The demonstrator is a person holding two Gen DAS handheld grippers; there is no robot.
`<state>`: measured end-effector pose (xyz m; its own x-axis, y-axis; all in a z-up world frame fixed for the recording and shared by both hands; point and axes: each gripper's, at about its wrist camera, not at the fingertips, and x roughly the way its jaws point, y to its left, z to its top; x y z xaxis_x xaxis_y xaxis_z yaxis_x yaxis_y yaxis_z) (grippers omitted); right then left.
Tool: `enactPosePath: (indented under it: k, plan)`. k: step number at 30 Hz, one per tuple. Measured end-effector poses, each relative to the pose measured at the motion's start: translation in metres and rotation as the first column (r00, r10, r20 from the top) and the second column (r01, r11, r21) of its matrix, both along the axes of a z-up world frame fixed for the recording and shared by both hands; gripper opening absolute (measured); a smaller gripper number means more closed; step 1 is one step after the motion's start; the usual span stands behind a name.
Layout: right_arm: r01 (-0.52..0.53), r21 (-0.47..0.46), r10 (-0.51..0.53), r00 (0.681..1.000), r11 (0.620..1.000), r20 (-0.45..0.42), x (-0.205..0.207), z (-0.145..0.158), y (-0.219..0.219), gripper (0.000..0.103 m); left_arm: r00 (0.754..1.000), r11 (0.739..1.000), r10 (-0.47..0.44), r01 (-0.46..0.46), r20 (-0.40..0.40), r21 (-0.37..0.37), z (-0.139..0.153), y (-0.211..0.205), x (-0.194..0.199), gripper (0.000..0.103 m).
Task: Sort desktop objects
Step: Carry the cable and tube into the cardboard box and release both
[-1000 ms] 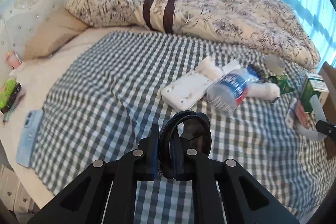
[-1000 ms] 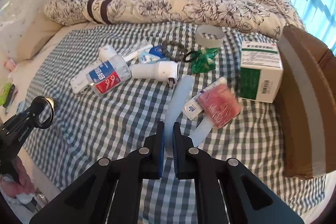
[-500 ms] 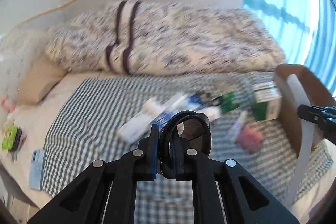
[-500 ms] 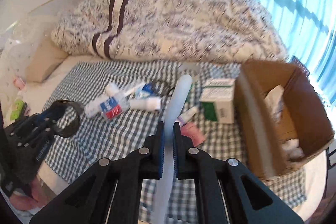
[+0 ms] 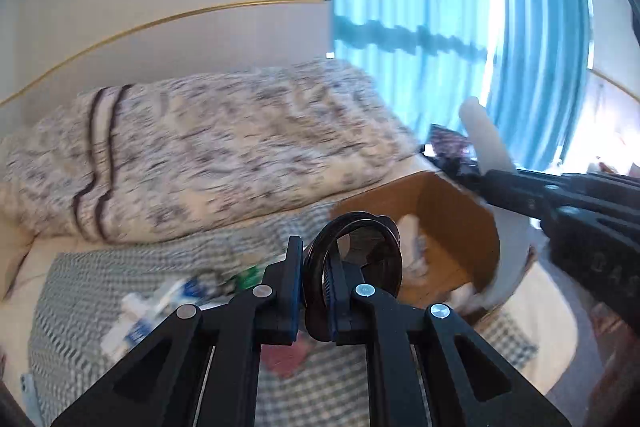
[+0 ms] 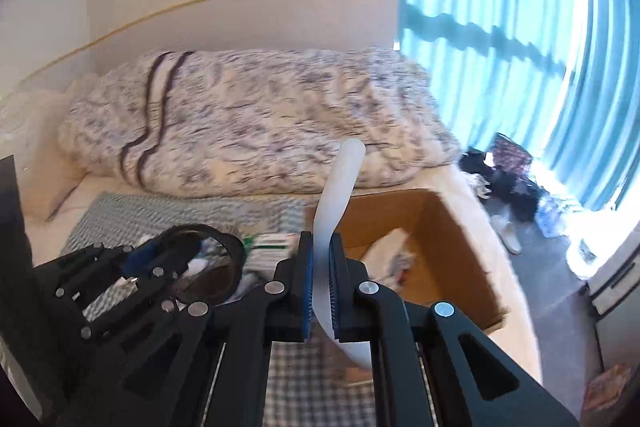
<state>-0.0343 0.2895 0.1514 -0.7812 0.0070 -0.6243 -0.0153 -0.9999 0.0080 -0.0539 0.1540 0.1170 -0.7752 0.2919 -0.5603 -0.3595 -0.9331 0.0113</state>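
Both grippers have risen from the checked blanket (image 5: 340, 387) toward the cardboard box (image 5: 452, 223). The left gripper (image 5: 318, 267) is clamping a black tape roll (image 5: 360, 247) beside the box's open top, while the right gripper (image 6: 320, 267) is pinching a pale flat strip (image 6: 340, 195) above it.

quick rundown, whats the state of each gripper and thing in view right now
left gripper: shut on the black ring
black ring: held upright, off the bed
right gripper: shut on the white strip
white strip: held, sticking up past the fingers
cardboard box: open, some items already inside
items on checked cloth: lying loose, blurred
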Motion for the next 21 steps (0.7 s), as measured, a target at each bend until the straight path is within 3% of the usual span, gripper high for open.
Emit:
enactPosePath:
  k: [7, 15, 18, 19, 20, 21]
  plan:
    - [0.053, -0.032, -0.05, 0.995, 0.998, 0.081, -0.042, -0.031, 0.061, 0.006, 0.994, 0.994, -0.097, 0.099, 0.057, -0.036, -0.029, 0.082, -0.026, 0.01]
    - [0.1, -0.054, -0.088, 0.979, 0.994, 0.181, -0.08, -0.083, 0.103, 0.006, 0.974, 0.986, -0.131, 0.146, 0.184, -0.075, -0.091, 0.129, -0.05, 0.01]
    - [0.119, -0.078, -0.099, 0.969, 0.99, 0.227, -0.091, -0.105, 0.114, 0.008, 0.967, 0.984, -0.13, 0.152, 0.217, -0.088, -0.108, 0.136, -0.057, 0.014]
    - [0.127, -0.08, -0.104, 0.964, 0.989, 0.245, -0.095, -0.113, 0.117, 0.012, 0.966, 0.984, -0.127, 0.151, 0.224, -0.095, -0.112, 0.137, -0.06, 0.023]
    - [0.133, -0.082, -0.108, 0.96, 0.988, 0.258, -0.097, -0.119, 0.12, 0.02, 0.966, 0.984, -0.119, 0.146, 0.228, -0.104, -0.116, 0.139, -0.061, 0.045]
    - [0.136, -0.091, -0.108, 0.958, 0.987, 0.266, -0.098, -0.125, 0.123, 0.029, 0.968, 0.984, -0.108, 0.137, 0.228, -0.114, -0.118, 0.138, -0.062, 0.061]
